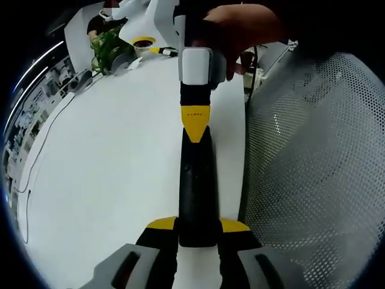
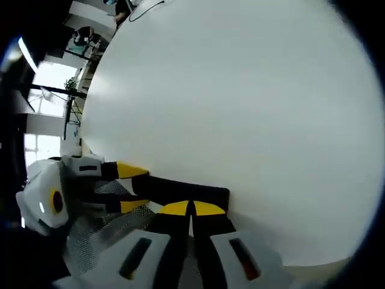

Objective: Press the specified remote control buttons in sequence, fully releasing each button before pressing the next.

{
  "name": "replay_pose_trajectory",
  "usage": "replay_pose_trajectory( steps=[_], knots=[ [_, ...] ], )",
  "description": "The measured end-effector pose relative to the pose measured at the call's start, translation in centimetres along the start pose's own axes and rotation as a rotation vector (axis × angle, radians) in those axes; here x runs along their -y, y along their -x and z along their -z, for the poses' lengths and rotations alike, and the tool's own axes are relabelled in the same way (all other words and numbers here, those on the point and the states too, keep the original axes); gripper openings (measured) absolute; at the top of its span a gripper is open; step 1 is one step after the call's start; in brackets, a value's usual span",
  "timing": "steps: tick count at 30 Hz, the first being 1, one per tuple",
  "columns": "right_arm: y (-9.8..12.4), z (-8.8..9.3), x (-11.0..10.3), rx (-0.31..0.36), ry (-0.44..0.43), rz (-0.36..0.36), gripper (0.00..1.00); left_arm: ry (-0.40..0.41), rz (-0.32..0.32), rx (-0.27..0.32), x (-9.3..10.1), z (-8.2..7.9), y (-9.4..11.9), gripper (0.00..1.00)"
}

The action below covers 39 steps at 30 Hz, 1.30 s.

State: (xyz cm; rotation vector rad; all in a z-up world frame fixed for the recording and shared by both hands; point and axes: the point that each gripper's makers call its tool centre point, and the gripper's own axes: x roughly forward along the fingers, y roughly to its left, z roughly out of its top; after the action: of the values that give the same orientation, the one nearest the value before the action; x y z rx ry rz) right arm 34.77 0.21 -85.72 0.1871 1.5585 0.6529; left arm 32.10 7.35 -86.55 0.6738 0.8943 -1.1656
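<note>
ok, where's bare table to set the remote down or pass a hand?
Free: the wide white table left of the remote, out to the thin cable. Crowded: the far end by the plant, and the right side, where a perforated mesh surface borders the table.

Both views are bright and evenly lit from overhead. The smooth white worktop (image 2: pixel 240 108) looks nearly washed out in the right gripper view, with little shadow. Fisheye bending curves its edges, a window glares at that view's left, and distant clutter blurs.
</note>
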Motion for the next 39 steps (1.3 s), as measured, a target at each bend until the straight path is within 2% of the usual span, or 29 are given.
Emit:
replay_pose_trajectory(
  steps=[27,34,36,39],
  knots=[
    [-0.2,0.1,0.0,-0.009,0.036,0.022,0.0,-0.001,0.001,0.004,0.0,-0.1,-0.1,0.25],
    [-0.1,0.2,0.0,-0.012,-0.008,0.014,0.0,0.008,-0.001,0.007,0.0,-0.1,0.0,0.25],
    [-0.1,-0.1,-0.3,0.001,-0.019,-0.009,0.0,0.009,-0.001,0.007,0.0,-0.1,0.0,0.25],
    [0.2,-1.1,-1.1,0.061,-0.015,-0.049,0.0,0.009,-0.001,0.007,0.0,-0.1,0.0,0.25]
  ],
)
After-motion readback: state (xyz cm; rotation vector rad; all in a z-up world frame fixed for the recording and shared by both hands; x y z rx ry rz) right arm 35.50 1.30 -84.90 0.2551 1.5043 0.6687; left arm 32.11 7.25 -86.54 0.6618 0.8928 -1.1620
